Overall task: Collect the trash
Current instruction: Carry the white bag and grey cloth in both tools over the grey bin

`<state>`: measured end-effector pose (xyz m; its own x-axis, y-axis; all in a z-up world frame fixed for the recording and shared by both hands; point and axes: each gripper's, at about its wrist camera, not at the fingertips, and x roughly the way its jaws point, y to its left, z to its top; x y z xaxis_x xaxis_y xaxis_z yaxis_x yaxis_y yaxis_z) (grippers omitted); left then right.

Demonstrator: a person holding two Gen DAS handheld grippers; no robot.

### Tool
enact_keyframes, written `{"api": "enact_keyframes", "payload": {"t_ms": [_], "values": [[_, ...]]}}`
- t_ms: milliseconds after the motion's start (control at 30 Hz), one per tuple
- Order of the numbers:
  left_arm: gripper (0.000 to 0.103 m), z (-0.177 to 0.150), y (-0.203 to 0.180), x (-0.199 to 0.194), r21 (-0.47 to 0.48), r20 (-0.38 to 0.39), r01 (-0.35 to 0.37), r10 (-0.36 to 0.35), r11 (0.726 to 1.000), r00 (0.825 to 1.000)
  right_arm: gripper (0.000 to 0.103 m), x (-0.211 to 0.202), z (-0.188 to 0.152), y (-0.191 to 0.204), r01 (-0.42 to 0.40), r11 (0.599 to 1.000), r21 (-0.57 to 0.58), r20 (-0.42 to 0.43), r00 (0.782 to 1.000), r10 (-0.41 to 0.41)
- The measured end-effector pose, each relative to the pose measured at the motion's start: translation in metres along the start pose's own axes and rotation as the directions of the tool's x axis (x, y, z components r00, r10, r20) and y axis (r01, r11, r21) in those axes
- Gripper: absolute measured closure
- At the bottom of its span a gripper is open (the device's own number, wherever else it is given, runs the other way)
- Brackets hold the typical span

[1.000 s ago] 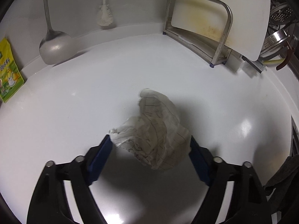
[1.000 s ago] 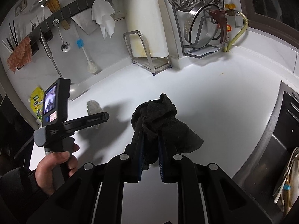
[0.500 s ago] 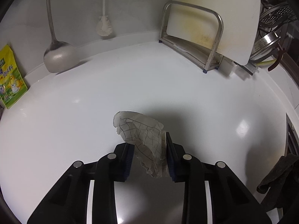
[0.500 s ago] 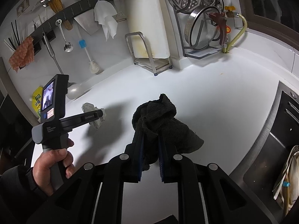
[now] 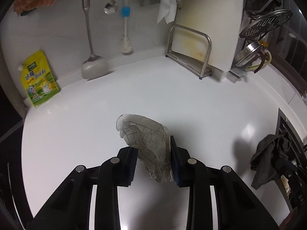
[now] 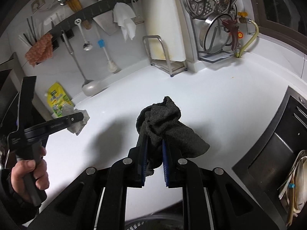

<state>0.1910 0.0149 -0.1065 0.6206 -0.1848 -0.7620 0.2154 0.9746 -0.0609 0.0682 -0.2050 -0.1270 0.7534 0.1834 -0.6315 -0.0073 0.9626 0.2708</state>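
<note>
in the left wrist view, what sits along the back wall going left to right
yellow pouch → ladle → bottle brush → cutting board rack → perforated steamer plate

The left gripper (image 5: 153, 158) enters from six o'clock, its blue-padded jaws clamped on a crumpled grid-lined paper (image 5: 146, 143) held above the white counter (image 5: 134, 95); at four o'clock a dark cloth (image 5: 268, 163) hangs in the right gripper (image 5: 284, 167); at nine o'clock a yellow pouch (image 5: 38, 80) leans on the wall; a ladle (image 5: 94, 67) hangs at eleven; a cutting board (image 5: 209, 19) stands in its metal rack (image 5: 190, 53) at one o'clock.
</note>
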Motion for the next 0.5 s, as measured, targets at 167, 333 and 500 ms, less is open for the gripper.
{"api": "enact_keyframes", "payload": {"t_ms": [167,333,500], "values": [[0.073,-0.026,-0.010,-0.038,0.012,-0.012,-0.009,0.009,1.000,1.000,0.089,-0.025,-0.009,0.005,-0.029,0.999,-0.023,-0.007,1.000,0.029],[0.073,-0.051,-0.027,-0.075,0.010,-0.013,-0.012,0.012,1.000,1.000,0.089,-0.054,-0.022,0.001,-0.053,0.998,-0.040,-0.017,0.998,0.052],[0.073,-0.073,-0.046,-0.108,0.015,0.000,-0.014,0.014,1.000,1.000,0.089,-0.077,-0.039,-0.004,-0.063,0.995,-0.078,-0.052,0.997,0.059]]}}
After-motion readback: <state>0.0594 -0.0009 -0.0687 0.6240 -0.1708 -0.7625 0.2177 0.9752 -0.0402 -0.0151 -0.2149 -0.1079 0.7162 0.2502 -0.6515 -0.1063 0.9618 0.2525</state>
